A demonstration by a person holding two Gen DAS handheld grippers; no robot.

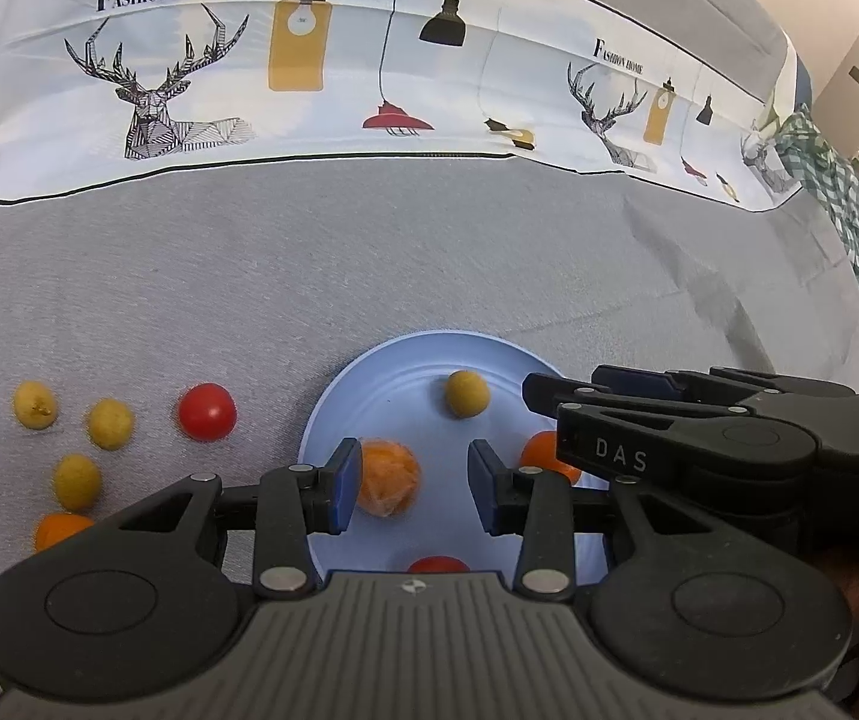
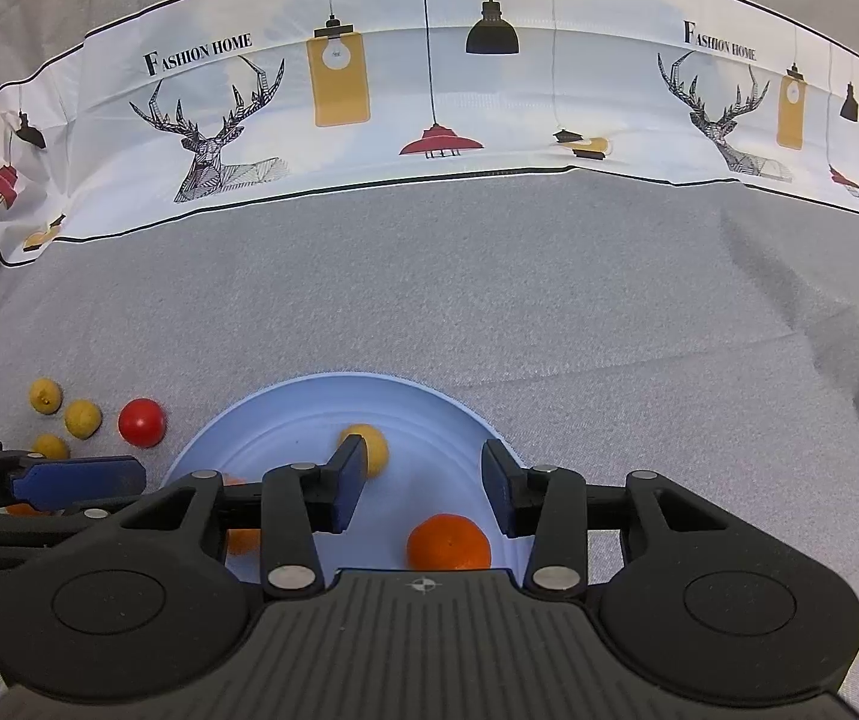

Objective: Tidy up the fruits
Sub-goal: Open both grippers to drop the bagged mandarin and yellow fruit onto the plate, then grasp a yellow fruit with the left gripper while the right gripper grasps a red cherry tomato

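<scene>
A light blue plate (image 1: 405, 378) lies on the grey cloth and holds a yellow fruit (image 1: 466, 393), two oranges (image 1: 387, 479) (image 1: 543, 451) and a red tomato (image 1: 438, 565). My left gripper (image 1: 416, 489) is open above the plate, its left pad beside the near orange. My right gripper (image 2: 423, 486) is open over the plate (image 2: 429, 414), above an orange (image 2: 448, 542) and beside the yellow fruit (image 2: 372, 447). Left of the plate lie a red tomato (image 1: 207, 411), three yellow fruits (image 1: 110, 423) and an orange (image 1: 60, 529).
A printed sheet with deer and lamps (image 1: 309, 78) runs across the back of the grey cloth (image 1: 369, 264). A green checked cloth (image 1: 837, 180) lies at the far right. The right gripper's body (image 1: 687, 438) reaches in over the plate's right side.
</scene>
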